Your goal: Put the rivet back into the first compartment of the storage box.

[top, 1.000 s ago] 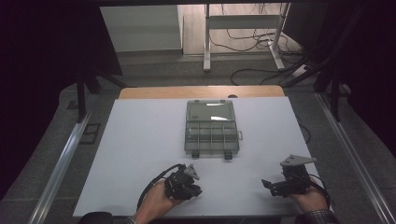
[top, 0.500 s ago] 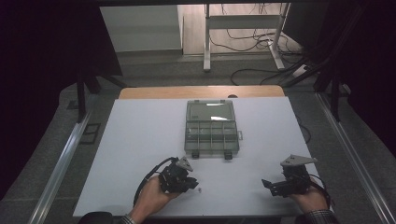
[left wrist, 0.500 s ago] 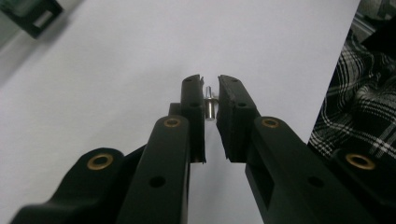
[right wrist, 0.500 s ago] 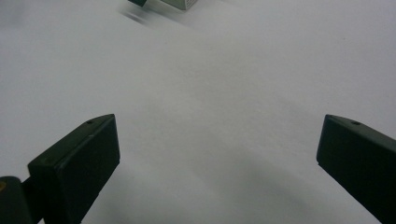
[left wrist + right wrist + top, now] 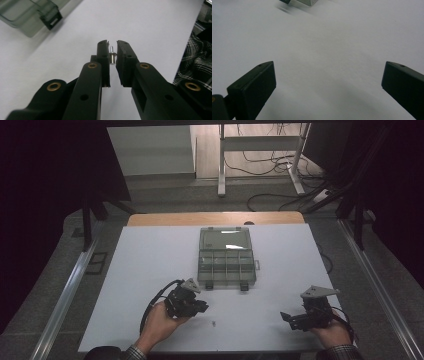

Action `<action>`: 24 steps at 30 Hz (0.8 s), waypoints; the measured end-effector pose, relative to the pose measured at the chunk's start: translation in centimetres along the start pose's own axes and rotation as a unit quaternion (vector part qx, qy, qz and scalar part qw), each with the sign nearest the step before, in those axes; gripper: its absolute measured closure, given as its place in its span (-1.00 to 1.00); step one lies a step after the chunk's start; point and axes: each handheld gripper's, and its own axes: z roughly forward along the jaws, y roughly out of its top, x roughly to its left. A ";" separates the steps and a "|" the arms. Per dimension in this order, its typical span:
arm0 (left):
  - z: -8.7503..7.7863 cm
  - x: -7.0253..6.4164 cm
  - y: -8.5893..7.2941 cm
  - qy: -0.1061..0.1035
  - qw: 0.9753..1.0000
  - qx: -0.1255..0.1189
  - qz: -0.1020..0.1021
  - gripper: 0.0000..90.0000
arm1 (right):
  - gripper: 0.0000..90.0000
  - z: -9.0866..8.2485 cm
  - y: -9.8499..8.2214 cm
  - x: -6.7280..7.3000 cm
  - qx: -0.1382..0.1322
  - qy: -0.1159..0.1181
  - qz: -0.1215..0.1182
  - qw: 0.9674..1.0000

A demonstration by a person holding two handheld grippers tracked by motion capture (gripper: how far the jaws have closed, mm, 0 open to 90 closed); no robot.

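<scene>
A small metal pin (image 5: 112, 55) shows in the narrow gap between the jaws of my left gripper (image 5: 112, 43), close to the left jaw; whether they touch it I cannot tell. From above, a tiny pin (image 5: 213, 323) lies on the white table (image 5: 150, 265) just off my left gripper (image 5: 204, 308). A clear grey compartment box (image 5: 226, 256) sits at the table's middle, and its latched corner (image 5: 48, 17) appears beyond my left jaws. My right gripper (image 5: 286, 316) hovers at the front right, wide open over bare table (image 5: 327, 62).
Hands and checked sleeves come in from the near table edge (image 5: 225, 351). Metal rails (image 5: 65, 295) run along both sides of the table. Beyond the far wooden edge (image 5: 215, 218) stand a desk frame and floor cables.
My left gripper has drifted up and to the left, away from the near edge. The right gripper has stayed in place.
</scene>
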 end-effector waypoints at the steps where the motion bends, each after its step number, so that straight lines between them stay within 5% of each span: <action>1: -0.1 0.2 0.1 0.002 1.000 -0.004 -0.004 0.82 | -1.00 0.0 0.0 0.0 0.000 0.000 0.000 1.000; 24: -1.6 3.5 2.1 0.022 0.999 -0.023 -0.028 0.82 | -1.00 0.1 0.0 0.0 0.003 0.000 0.000 1.000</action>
